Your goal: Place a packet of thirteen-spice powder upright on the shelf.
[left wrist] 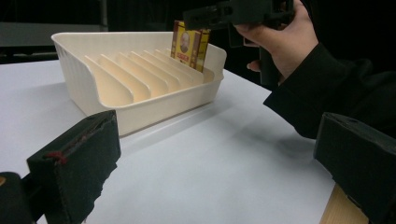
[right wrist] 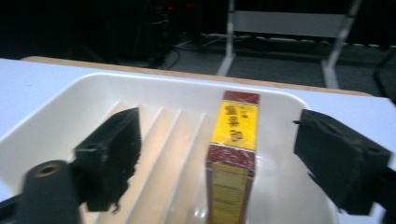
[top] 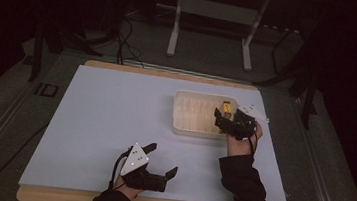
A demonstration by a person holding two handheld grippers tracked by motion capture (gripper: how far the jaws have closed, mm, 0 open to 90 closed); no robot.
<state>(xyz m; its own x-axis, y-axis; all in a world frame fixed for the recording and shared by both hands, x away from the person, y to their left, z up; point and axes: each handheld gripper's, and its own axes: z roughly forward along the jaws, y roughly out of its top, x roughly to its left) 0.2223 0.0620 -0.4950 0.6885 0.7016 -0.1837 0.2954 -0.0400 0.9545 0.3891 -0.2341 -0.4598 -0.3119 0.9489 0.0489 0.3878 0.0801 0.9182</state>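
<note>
The small yellow and red box stands on edge in a slot at the right end of the cream tray. The right gripper hangs just above the tray, its jaws spread wide on either side of the box without touching it. Well back from the tray, the left gripper rests with open, empty jaws.

In the right gripper view the yellow box runs off the bottom edge, so its foot in the cream tray is unseen, and its print is too blurred to read. In the high view the right gripper covers most of that box.
</note>
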